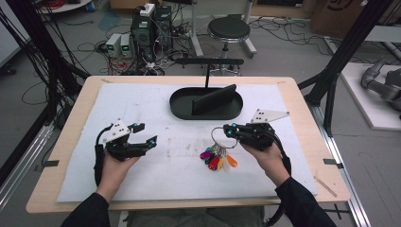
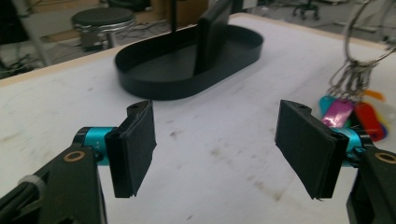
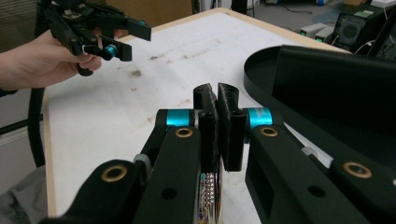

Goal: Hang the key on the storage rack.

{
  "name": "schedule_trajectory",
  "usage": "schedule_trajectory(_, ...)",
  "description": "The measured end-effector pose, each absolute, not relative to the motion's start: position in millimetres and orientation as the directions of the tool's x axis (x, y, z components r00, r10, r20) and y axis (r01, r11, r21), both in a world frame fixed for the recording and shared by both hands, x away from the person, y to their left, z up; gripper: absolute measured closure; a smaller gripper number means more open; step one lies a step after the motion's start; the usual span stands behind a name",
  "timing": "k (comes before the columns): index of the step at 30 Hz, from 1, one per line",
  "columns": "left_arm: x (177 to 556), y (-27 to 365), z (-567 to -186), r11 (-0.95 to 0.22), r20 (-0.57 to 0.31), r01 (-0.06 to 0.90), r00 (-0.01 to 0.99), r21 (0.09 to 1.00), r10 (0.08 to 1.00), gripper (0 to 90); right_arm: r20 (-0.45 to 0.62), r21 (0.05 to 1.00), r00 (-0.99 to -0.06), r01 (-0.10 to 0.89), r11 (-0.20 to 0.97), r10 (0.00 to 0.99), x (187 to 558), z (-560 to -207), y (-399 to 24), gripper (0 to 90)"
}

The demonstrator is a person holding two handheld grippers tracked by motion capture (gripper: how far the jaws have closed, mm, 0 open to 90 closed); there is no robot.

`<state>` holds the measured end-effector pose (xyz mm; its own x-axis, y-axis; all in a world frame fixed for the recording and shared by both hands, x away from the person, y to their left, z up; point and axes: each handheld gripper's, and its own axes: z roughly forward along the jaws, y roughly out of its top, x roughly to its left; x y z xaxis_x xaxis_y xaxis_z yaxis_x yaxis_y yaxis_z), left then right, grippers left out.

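The bunch of keys (image 1: 217,156) was seen in the high view in front of the black oval tray (image 1: 179,106), on the person's side of it and slightly to its right, over the white mat (image 1: 142,175). Its wire ring was raised toward the right gripper (image 1: 227,130), while the coloured tags, pink, red, orange and white among them, hung down to the mat; whether they touched it could not be told.

The right gripper was held just in front of the tray's right end, pointing to the left. In the right gripper view its jaws were seen pressed together, and a beaded chain (image 3: 208,196) with a strip of metal was seen below them, so the ring of the bunch was judged to be pinched there. The exact point of contact was hidden by the gripper's own body.

The left gripper (image 1: 144,135) was held well to the left of the tray's near edge, over the mat and apart from the keys. In the left gripper view its jaws were seen standing wide, with nothing between them, and the tray with its upright black divider (image 2: 212,35) was seen beyond them. The keys (image 2: 350,114) were seen past its right-hand pad.
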<state>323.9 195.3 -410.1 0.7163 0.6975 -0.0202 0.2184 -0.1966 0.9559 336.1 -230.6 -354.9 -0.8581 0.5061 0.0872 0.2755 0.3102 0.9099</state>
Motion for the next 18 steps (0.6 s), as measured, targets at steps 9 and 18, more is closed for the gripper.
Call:
schedule_trajectory(9, 330.5, 162.2, -392.4, -0.172, -0.047, 0.178, 0.814, 0.969, 0.579, 29.1, 0.074, 0.923, -0.877, 0.241, 0.3, 0.476, 330.9, -336.7, -234.3, 88.0)
schedule_trajectory(18, 334.7, 129.4, -374.9, -0.149, -0.076, 0.164, 0.88, 0.975, 0.47, 30.6, 0.061, 0.933, -0.891, 0.211, 0.292, 0.449, 329.1, -328.1, -232.7, 88.0)
